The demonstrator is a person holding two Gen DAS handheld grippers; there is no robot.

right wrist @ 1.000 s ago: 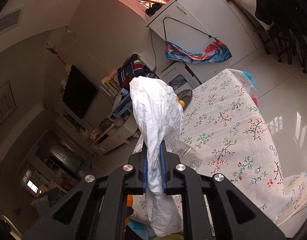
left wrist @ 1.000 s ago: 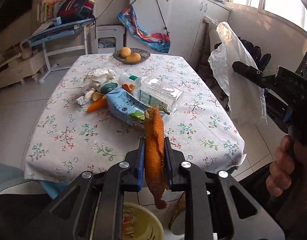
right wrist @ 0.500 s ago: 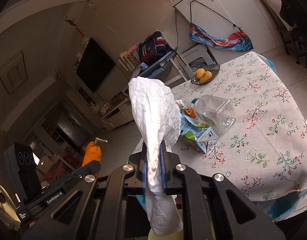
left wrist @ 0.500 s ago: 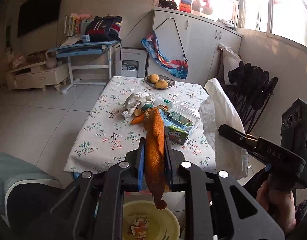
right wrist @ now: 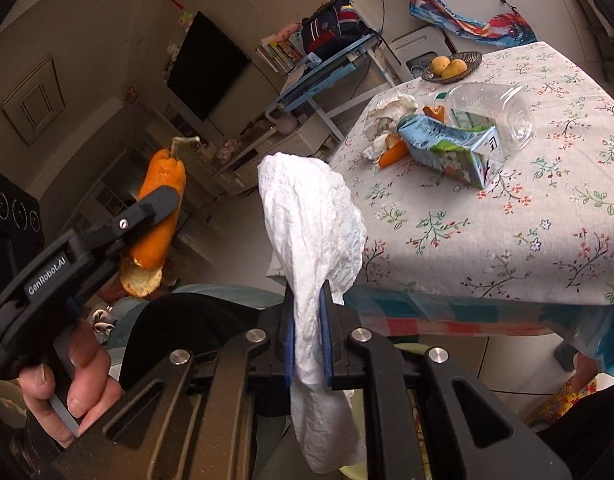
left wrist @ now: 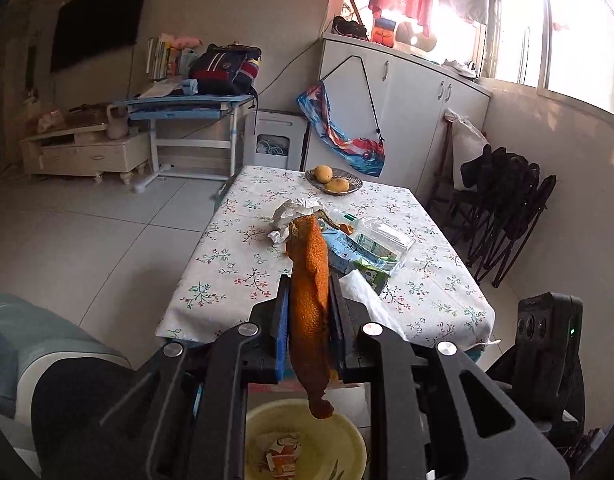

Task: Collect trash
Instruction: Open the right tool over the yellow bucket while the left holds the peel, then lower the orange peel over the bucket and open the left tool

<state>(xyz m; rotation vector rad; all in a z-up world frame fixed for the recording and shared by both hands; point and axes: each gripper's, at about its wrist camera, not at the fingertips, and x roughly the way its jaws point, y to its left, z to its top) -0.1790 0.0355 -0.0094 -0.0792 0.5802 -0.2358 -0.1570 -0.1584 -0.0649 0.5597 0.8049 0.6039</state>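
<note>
Holding, left to right: left gripper (left wrist: 309, 312), jaws closed tight on an orange peel (left wrist: 309, 300), peel standing up between the pads with its torn lower end dangling over a yellow basin (left wrist: 307, 446) on the floor below; scrap of printed wrapper (left wrist: 281, 450) already lying in the basin; seen also from the right wrist view as left gripper (right wrist: 155, 216) with the peel (right wrist: 157, 216) and its pale inner curl hanging beneath; right gripper (right wrist: 307, 336), jaws closed on a crumpled white tissue (right wrist: 311, 232), most of it bunched above the pads, a tail hanging below; basin rim only just visible under it.

Remaining on the table (right wrist: 547, 248), far right: crumpled white paper (right wrist: 387, 120); small orange peel pieces (right wrist: 391, 152); flattened blue-and-green drink carton (right wrist: 451, 148); clear plastic bottle (right wrist: 491, 116) lying on its side; dish of fruit (right wrist: 451, 66) at the far end, judged not trash.

Risks, judged: peel released off-centre, landing on the floor beside the basin, since only its tip hangs over the rim; light tissue clinging to a pad or drifting wide on release; both drops crowding one opening.

Legible writing: "GenRobot.AI" on the left gripper body; carton print too small to read; wrapper print unreadable.
</note>
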